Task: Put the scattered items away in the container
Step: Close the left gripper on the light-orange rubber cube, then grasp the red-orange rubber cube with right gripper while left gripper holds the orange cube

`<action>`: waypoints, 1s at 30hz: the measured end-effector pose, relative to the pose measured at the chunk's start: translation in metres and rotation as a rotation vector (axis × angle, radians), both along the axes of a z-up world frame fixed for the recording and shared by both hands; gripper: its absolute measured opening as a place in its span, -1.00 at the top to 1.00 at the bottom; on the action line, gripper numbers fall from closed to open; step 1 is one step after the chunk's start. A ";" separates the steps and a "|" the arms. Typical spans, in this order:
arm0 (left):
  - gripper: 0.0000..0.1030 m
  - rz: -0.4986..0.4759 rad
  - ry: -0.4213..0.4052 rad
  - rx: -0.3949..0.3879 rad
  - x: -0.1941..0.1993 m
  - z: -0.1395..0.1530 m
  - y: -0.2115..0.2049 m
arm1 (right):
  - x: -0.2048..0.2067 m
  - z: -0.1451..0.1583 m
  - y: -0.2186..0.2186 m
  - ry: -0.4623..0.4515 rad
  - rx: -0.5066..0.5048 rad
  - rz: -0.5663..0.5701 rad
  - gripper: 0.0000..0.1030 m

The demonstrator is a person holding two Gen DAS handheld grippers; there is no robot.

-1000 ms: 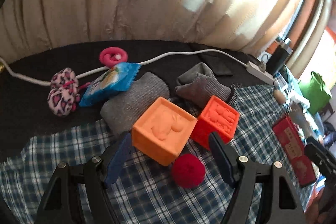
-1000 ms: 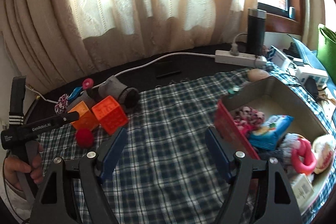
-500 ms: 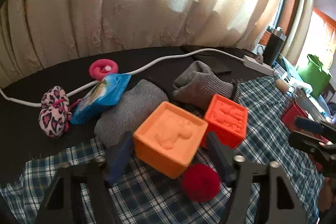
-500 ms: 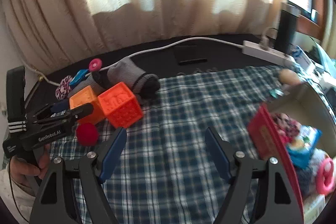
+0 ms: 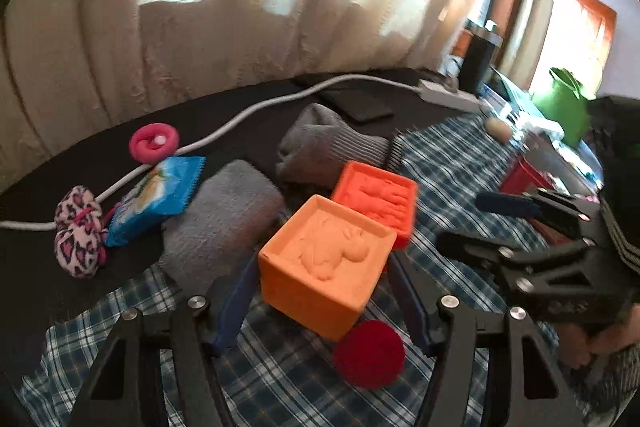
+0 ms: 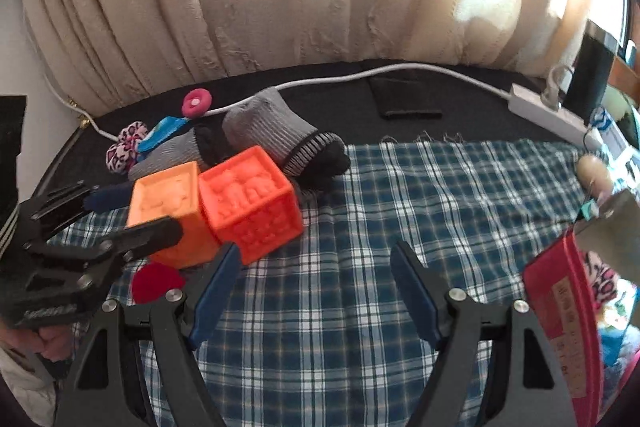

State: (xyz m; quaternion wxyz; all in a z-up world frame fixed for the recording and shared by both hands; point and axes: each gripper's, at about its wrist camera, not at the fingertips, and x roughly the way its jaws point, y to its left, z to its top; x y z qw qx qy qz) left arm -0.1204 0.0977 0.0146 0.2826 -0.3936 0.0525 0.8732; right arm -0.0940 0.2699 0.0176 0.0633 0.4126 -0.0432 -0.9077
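The left tongs (image 5: pixel 320 297) stand spread around the light orange block (image 5: pixel 326 263), one finger on each side, not yet pinching it as far as the pictures show. The right tongs (image 6: pixel 316 291) are spread too, over bare plaid cloth (image 6: pixel 400 207), holding nothing.

Toward the left edge of the tabletop the loose things lie bunched: a leopard-print scrunchie (image 5: pixel 78 231), a blue snack packet (image 5: pixel 154 199), a pink ring (image 5: pixel 154 143), two grey socks (image 5: pixel 220 219), then the light orange block with the darker orange block (image 5: pixel 378 193) touching its far side and a red pompom (image 5: pixel 368 353) just before it. The container (image 6: pixel 560 327) sits at the right edge, already holding several items.

The risk, I judge, is crowding: closing on the light block could drag the darker one or nudge the pompom rolling, and the soft block may squash and slip. The two tongs are also near each other and could collide.

Only the right wrist view shows the container's red wall and contents; only the left wrist view shows the block between its fingers.
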 end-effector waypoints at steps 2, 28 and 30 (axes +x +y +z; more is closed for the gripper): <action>-0.31 -0.010 0.013 -0.023 0.002 -0.002 0.003 | -0.001 -0.003 0.002 -0.003 -0.011 -0.006 -0.55; -0.15 0.111 0.074 0.079 0.003 0.027 -0.024 | 0.009 -0.007 -0.016 0.041 0.001 0.092 -0.55; -0.15 0.144 0.073 0.086 0.002 0.030 -0.027 | 0.009 -0.007 -0.018 0.044 0.003 0.103 -0.55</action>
